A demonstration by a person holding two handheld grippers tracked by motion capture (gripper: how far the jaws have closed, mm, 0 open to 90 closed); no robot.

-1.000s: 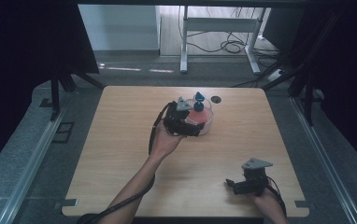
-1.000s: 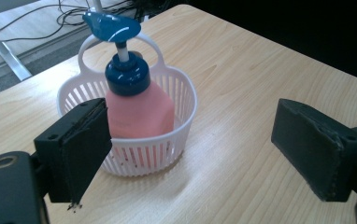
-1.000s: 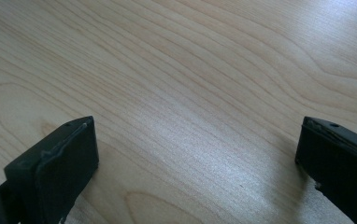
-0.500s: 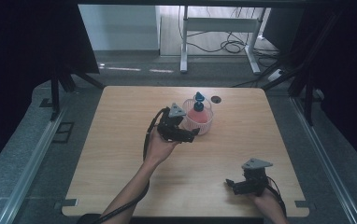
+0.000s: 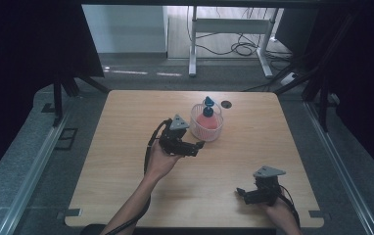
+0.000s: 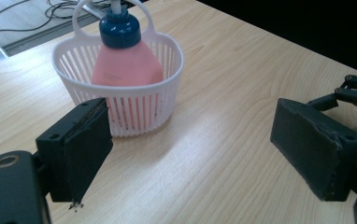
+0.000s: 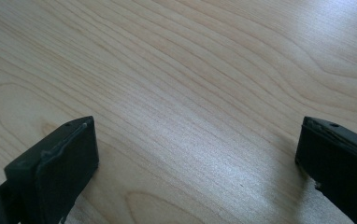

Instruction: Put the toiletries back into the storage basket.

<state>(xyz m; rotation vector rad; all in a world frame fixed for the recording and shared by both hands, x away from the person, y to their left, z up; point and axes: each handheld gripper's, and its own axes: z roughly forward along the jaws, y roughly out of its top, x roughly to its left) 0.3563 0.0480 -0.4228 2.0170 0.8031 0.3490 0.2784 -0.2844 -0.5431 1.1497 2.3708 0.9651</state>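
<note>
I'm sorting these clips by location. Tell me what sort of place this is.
Probably a lab or workshop bay set up for recording, not a home. A bare wooden table stands between dark curtains, loose cables lie on the floor by a metal desk frame, and a white basket is all that stands on it.

A light wooden table stands on grey floor; dark curtains hang at both sides; beyond, a white desk frame (black cables coiled beneath it) catches pale light.
</note>
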